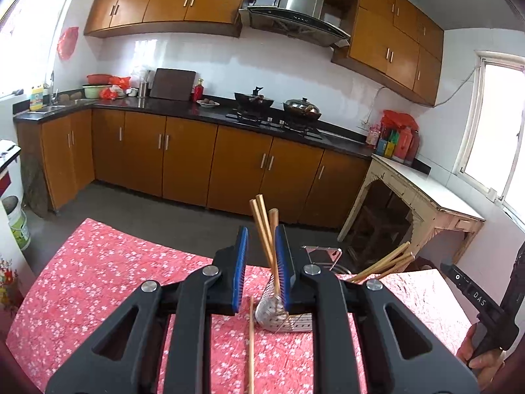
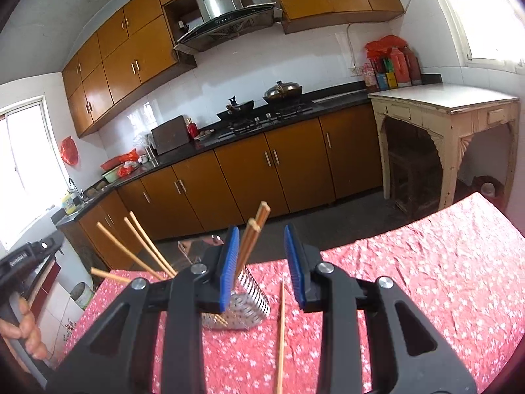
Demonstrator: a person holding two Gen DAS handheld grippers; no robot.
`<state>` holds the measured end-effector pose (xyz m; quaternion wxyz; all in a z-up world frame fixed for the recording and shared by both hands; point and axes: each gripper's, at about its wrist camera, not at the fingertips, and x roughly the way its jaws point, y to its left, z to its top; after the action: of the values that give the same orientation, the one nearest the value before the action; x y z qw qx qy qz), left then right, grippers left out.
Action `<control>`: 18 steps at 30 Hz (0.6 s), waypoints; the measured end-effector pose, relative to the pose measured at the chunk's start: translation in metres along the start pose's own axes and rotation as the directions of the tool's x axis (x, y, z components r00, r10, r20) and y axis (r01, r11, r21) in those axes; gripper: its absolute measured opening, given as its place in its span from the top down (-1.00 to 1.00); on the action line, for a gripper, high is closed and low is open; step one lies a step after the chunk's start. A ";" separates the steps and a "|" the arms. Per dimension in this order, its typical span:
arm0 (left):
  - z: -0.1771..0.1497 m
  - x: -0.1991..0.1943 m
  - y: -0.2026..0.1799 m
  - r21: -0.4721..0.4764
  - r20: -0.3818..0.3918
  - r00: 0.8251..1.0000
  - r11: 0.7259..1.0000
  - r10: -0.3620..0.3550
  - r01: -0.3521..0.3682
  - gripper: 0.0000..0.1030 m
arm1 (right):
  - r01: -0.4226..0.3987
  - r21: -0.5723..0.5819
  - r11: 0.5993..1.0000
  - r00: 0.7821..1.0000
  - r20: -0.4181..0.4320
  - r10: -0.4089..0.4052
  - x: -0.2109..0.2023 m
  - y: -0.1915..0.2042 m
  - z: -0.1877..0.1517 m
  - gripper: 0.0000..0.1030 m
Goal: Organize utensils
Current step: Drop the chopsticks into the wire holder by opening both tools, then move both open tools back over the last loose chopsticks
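Right now both grippers look empty. The left gripper (image 1: 259,269), black frame w/ blue ribbed pads, has its jaws a little apart; the chopsticks seen in the gap stand in the holder beyond, and the pads don't seem to press on them. The right gripper (image 2: 262,267) is spread a bit wider, nothing between its pads.

Just past the fingertips, near the far edge of the table, stands the perforated shiny metal chopstick holder (image 2: 249,298) w/ a bundle of tan wooden chopsticks upright in it (image 1: 264,226). Another fan of chopsticks (image 2: 144,249) leans out on the far side of the left gripper in the right wrist view; can't tell whether they sit in a second compartment or a separate holder. A loose wooden chopstick (image 2: 280,335) lies flat on the pink floral tablecloth (image 2: 426,279), near side of the holder, its far tip just beside the holder's base, running near-far.

Step in hand, I'd say: pick up that loose stick & drop it into the holder. To do it well:
- come down w/ the right gripper, as the stick lies nearly under its gap
- pinch it around mid-length so it doesn't swing
- pads across the stick, not along it; the cloth is wrinkled, so avoid catching fabric
- lift, tip it upright, lower the end into the holder's mouth, clear of the sticks already there
- the left gripper can steady the holder, since it looks light & may tip.
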<state>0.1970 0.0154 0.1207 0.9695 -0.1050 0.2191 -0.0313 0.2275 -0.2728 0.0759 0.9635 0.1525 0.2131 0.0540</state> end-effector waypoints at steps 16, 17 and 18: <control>-0.075 0.005 0.046 0.018 -0.131 0.985 0.994 0.111 -0.109 0.53 | 0.053 -0.004 0.999 0.990 -0.129 -0.053 -0.013 -0.025 -0.074 0.39; -0.084 0.009 0.048 0.019 -0.149 0.982 0.994 0.114 -0.112 0.53 | 0.058 -0.003 0.998 0.987 -0.151 -0.058 -0.010 -0.027 -0.081 0.39; -0.095 0.013 0.053 0.022 -0.169 0.979 0.993 0.117 -0.115 0.53 | 0.062 -0.004 0.998 0.981 -0.181 -0.062 -0.006 -0.029 -0.093 0.39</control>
<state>0.1684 0.0478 0.0198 0.9481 -0.0829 0.3066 0.0152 0.1840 -0.2766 -0.0112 0.9412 0.1412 0.3047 0.0373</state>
